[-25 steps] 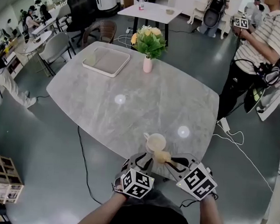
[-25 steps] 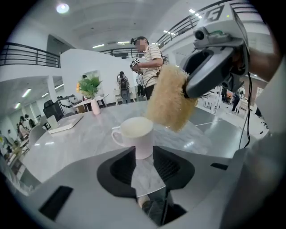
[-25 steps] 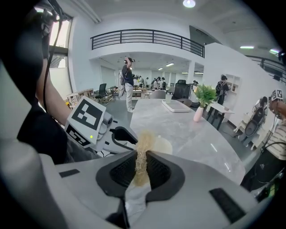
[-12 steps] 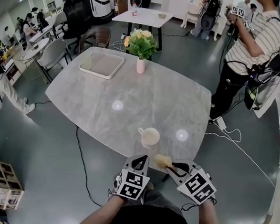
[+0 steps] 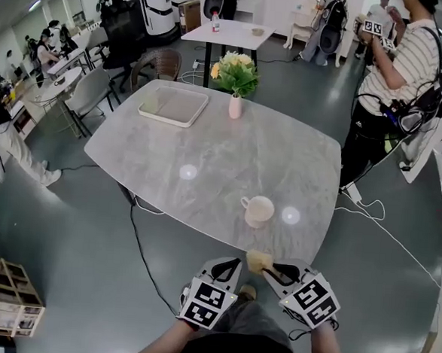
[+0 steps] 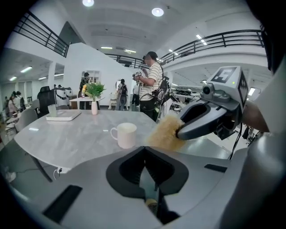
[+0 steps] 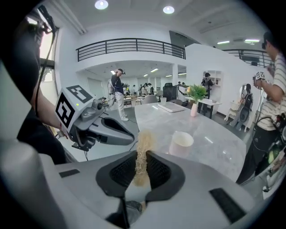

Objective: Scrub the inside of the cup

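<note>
While right gripper clamps one scrubber: one cup.

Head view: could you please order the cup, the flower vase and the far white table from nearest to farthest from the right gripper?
1. Cup, just ahead of the right gripper.
2. Flower vase, table's far side.
3. White table, behind the vase.

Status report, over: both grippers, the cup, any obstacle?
Left gripper shut, empty. Right gripper shut on scrubber. Cup upright on table, apart from both grippers. Nothing in between.
</note>
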The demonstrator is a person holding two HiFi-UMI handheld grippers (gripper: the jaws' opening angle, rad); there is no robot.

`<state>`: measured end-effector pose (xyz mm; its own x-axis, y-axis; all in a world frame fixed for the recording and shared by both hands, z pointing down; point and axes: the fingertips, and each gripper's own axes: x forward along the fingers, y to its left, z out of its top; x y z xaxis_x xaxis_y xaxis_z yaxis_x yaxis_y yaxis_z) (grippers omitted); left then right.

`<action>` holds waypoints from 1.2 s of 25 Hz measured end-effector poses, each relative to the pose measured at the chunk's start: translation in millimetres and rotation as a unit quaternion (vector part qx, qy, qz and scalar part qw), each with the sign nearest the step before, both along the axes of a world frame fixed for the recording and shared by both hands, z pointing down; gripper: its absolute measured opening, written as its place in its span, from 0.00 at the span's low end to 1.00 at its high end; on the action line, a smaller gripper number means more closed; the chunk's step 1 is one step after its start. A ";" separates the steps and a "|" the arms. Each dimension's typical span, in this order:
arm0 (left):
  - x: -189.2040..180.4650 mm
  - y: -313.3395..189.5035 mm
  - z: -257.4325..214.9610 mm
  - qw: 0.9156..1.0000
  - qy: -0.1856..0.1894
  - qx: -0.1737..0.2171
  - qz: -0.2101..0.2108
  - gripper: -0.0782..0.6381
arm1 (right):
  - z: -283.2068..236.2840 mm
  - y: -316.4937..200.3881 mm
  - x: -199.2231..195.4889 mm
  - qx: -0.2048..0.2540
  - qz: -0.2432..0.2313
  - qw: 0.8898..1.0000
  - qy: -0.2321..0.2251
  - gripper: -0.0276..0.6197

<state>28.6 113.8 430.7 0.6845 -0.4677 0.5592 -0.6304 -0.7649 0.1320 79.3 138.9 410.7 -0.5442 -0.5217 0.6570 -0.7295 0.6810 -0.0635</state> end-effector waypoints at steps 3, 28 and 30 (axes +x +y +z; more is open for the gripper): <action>-30.4 19.5 9.5 1.000 -0.003 -0.015 -0.004 0.13 | -1.6 15.1 -34.6 0.006 -0.010 1.000 0.001 0.14; -130.2 125.8 16.5 0.999 0.027 -0.028 -0.013 0.13 | 10.1 145.3 -128.5 -0.006 -0.014 0.999 0.049 0.14; -131.0 128.9 17.8 0.999 0.028 -0.022 -0.015 0.13 | 9.9 147.8 -129.8 -0.003 -0.018 0.998 0.053 0.14</action>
